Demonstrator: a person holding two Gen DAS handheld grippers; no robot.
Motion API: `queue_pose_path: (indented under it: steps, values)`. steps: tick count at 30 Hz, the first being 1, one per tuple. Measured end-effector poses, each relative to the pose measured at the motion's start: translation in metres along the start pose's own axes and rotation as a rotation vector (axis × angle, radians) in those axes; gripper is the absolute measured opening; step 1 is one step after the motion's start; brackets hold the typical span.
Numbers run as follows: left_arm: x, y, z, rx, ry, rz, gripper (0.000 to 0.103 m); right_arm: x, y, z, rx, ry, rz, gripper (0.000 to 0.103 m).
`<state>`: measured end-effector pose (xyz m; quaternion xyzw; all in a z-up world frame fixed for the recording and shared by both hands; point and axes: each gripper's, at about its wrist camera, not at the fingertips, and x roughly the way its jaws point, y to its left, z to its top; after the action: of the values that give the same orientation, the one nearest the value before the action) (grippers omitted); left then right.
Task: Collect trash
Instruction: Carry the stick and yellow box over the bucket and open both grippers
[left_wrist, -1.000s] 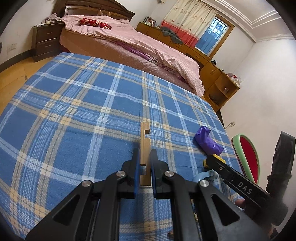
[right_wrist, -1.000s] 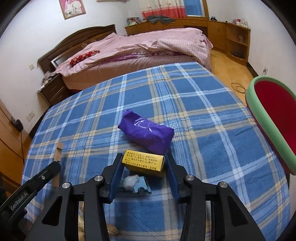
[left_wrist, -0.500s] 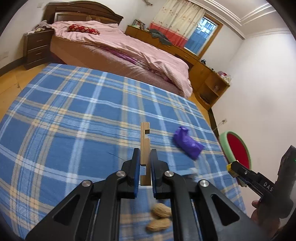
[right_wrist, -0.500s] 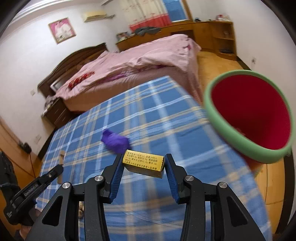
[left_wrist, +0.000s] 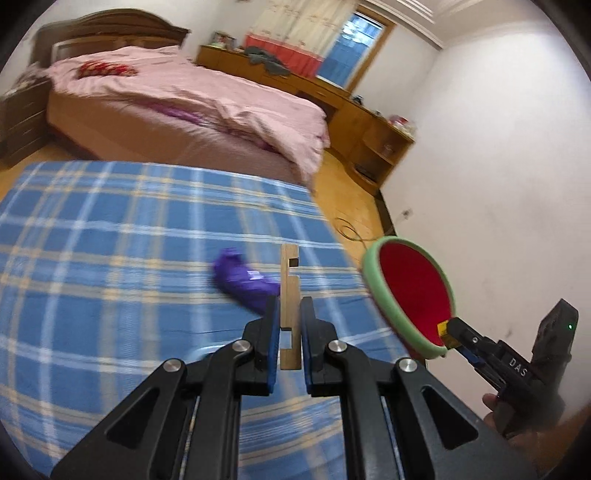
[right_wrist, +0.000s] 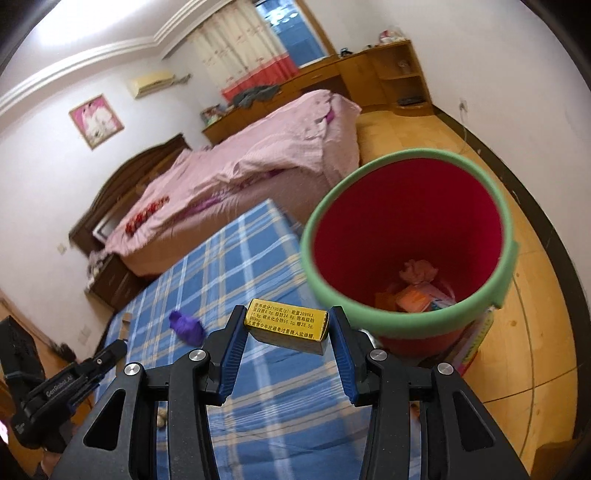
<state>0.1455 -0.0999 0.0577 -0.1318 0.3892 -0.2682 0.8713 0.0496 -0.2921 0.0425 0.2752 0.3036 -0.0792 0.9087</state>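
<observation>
My left gripper (left_wrist: 289, 314) is shut on a thin notched wooden strip (left_wrist: 289, 284), held up over the blue plaid table (left_wrist: 110, 258). My right gripper (right_wrist: 286, 328) is shut on a small gold box (right_wrist: 286, 326) and holds it in the air just short of the green rim of a red trash bin (right_wrist: 406, 236). The bin holds several scraps of paper trash (right_wrist: 417, 284). In the left wrist view the right gripper (left_wrist: 448, 332) reaches the bin's rim (left_wrist: 373, 280). A crumpled purple wrapper (left_wrist: 243, 284) lies on the table; it also shows in the right wrist view (right_wrist: 186, 325).
The bin stands on the wooden floor (right_wrist: 524, 332) off the table's right edge. Peanut shells (right_wrist: 161, 419) lie near the table's front. A bed with a pink quilt (left_wrist: 184, 99) and wooden cabinets (left_wrist: 369, 125) stand beyond the table.
Both grippers have swung right toward the bin. The right gripper has carried the gold box from the table to the bin's rim. The left gripper still holds the wooden strip.
</observation>
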Motion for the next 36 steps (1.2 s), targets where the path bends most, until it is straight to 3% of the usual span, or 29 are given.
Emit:
queue_pose_path:
  steps: [6, 19, 26, 36]
  values:
    - [0.035, -0.058, 0.004, 0.086, 0.065, -0.075, 0.009, -0.010, -0.041, 0.015, 0.054, -0.039, -0.023, 0.046]
    - [0.116, -0.143, -0.003, 0.220, 0.170, -0.128, 0.009, -0.006, -0.091, 0.039, 0.096, -0.072, -0.037, 0.046]
    - [0.145, -0.162, -0.008, 0.291, 0.200, -0.125, 0.009, 0.010, -0.104, 0.046, 0.108, -0.060, -0.028, 0.046]
    - [0.143, -0.158, -0.007, 0.278, 0.178, -0.129, 0.009, 0.023, -0.107, 0.044, 0.116, -0.035, -0.020, 0.047]
